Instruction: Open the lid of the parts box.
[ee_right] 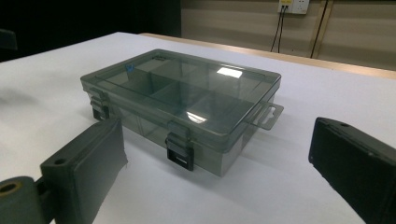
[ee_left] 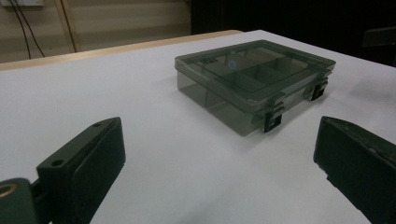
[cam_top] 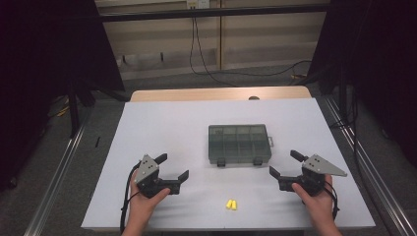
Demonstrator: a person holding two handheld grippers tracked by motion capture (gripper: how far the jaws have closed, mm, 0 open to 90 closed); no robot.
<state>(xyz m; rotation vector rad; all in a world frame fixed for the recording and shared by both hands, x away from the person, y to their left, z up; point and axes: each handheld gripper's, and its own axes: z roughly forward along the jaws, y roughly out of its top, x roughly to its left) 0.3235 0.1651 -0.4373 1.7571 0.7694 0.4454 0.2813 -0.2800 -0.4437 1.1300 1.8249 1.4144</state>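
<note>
A smoky grey plastic compartment box [cam_top: 239, 143] lies shut in the middle of the white table, its two black latches facing the person. The same box [ee_left: 254, 79] sits ahead and right of the left jaws, and the box [ee_right: 182, 102] lies close in front of the right jaws, lid down, hang tab at its right end. Two small yellow pieces [cam_top: 231, 204] lie near the front edge between the hands. My left gripper [cam_top: 173, 167] stands open and empty at front left. My right gripper [cam_top: 284, 163] stands open and empty at front right.
The white table top [cam_top: 167, 123] ends in a wooden strip at the back. Metal rails run along both sides on the floor. Cables hang on the wall behind, and dark curtains stand at left and right.
</note>
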